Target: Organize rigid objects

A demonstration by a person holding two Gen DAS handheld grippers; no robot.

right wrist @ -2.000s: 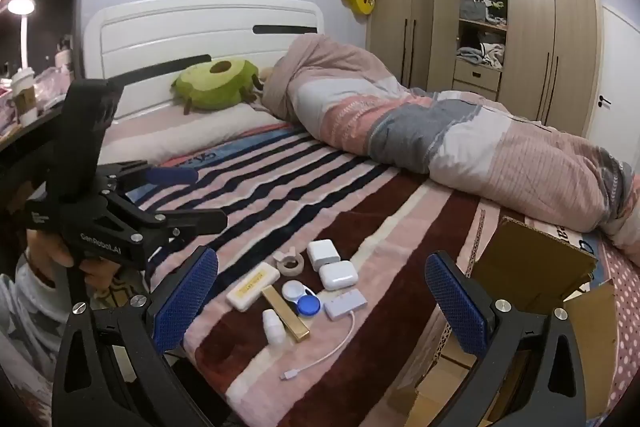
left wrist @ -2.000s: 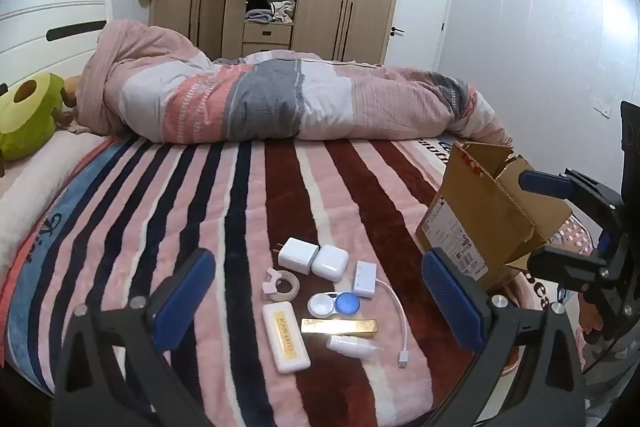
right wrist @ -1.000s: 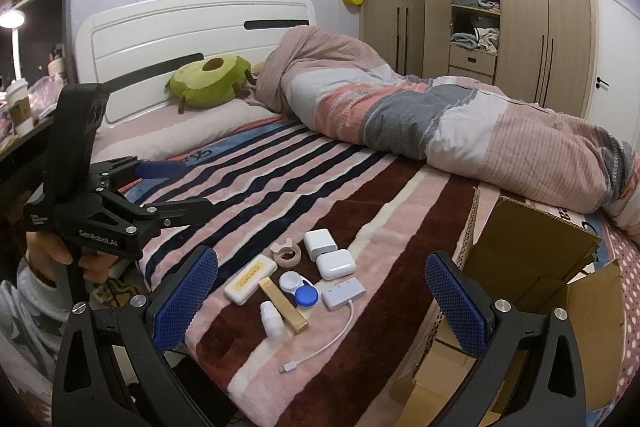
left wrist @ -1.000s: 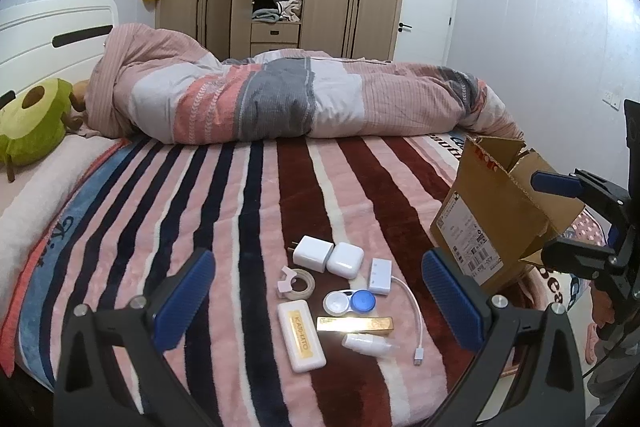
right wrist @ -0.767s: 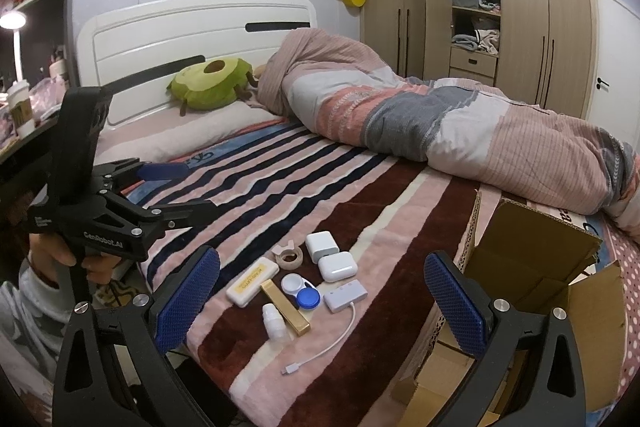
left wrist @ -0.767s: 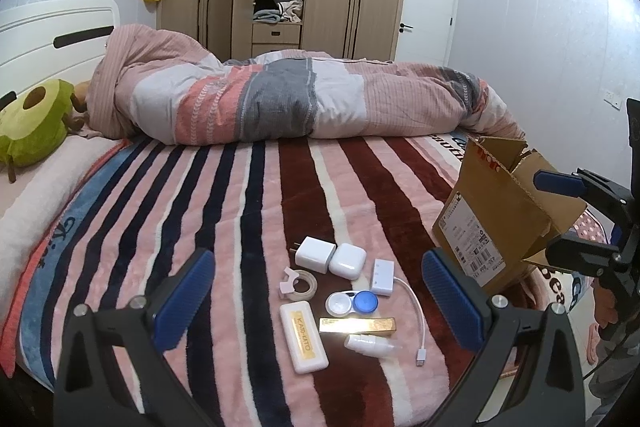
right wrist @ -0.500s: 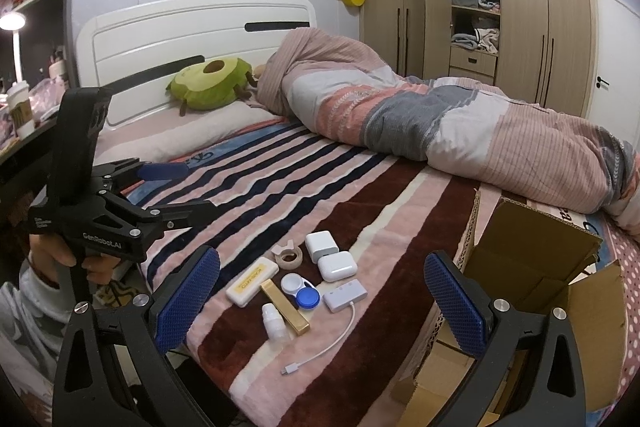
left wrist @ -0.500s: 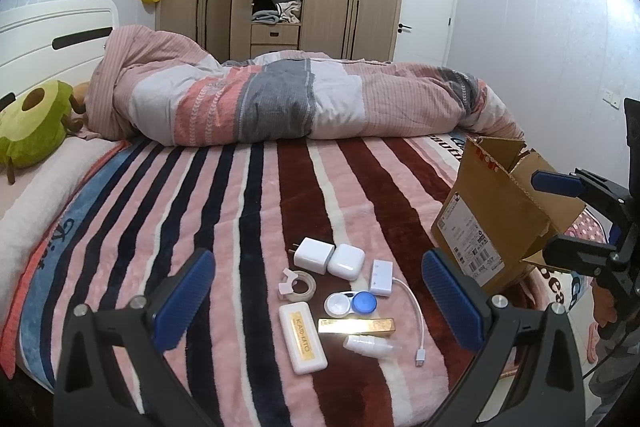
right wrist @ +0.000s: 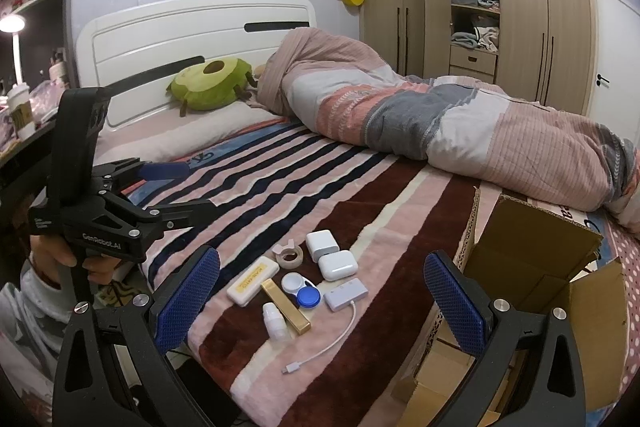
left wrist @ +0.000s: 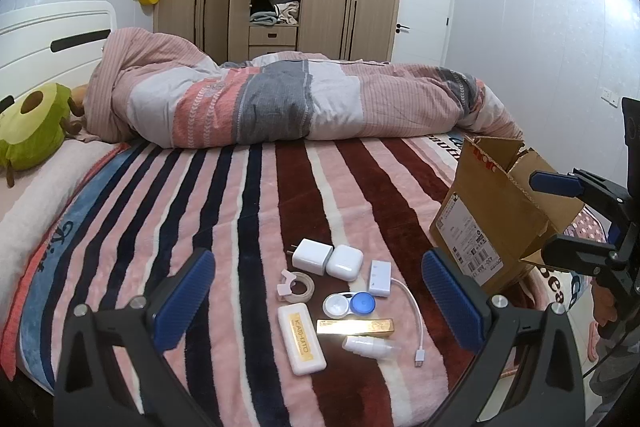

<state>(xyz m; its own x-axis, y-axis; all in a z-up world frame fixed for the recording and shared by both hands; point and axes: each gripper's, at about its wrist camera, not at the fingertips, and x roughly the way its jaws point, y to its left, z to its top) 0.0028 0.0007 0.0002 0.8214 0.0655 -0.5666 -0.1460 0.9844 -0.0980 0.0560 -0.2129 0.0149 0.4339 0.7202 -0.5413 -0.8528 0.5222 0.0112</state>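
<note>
Left wrist view: the left gripper [left wrist: 318,297] hangs above the near edge of the bed [left wrist: 224,211] with its jaws spread wide and nothing between them, the small items clustered on the striped blanket in the gap. The white case [left wrist: 301,338] lies with its long axis running away from the camera, leaning slightly left at the far end. Just right of it the gold bar [left wrist: 355,327] lies crosswise, its long axis left to right, with the small white bottle [left wrist: 370,346] on its side just in front, cap end to the left. Behind these sit the contact lens case [left wrist: 349,304], the tape roll [left wrist: 295,283], the white charger [left wrist: 312,255] with prongs pointing left and away, the earbud case [left wrist: 344,267] touching it, and the white hub [left wrist: 380,277], whose cable [left wrist: 416,323] curves toward the camera. The open cardboard box [left wrist: 492,219] stands to the right, tilted. In the right wrist view the right gripper [right wrist: 322,297] is likewise spread wide and empty, over the same cluster, the box [right wrist: 532,267] at its right.
</note>
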